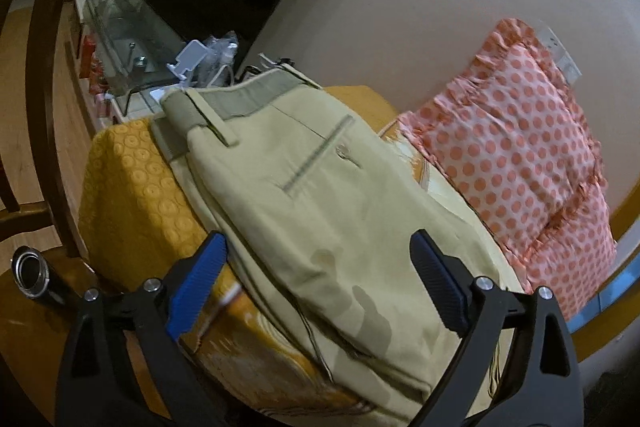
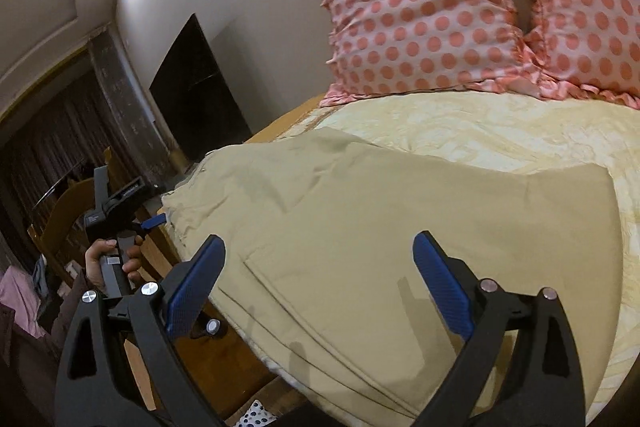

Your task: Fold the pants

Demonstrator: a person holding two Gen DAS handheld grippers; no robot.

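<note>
Both the left gripper [image 1: 318, 281] and right gripper [image 2: 318, 283] hang released over the pants [image 1: 304, 211]. We'd pinch the lower-frame edge and fold evenly toward the waistband [image 1: 244, 99].

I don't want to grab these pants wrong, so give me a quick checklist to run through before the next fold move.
1. Left gripper open, nothing between its fingers: ok.
2. Right gripper open, nothing held: ok.
3. Pants lie on the bed, waistband at the far end in the left wrist view: ok.
4. Cloth flat: not ok, creases show in the right wrist view.
5. Pillows apart from the pants: ok.
6. Leg hems lined up: cannot tell, hidden below both views.
</note>
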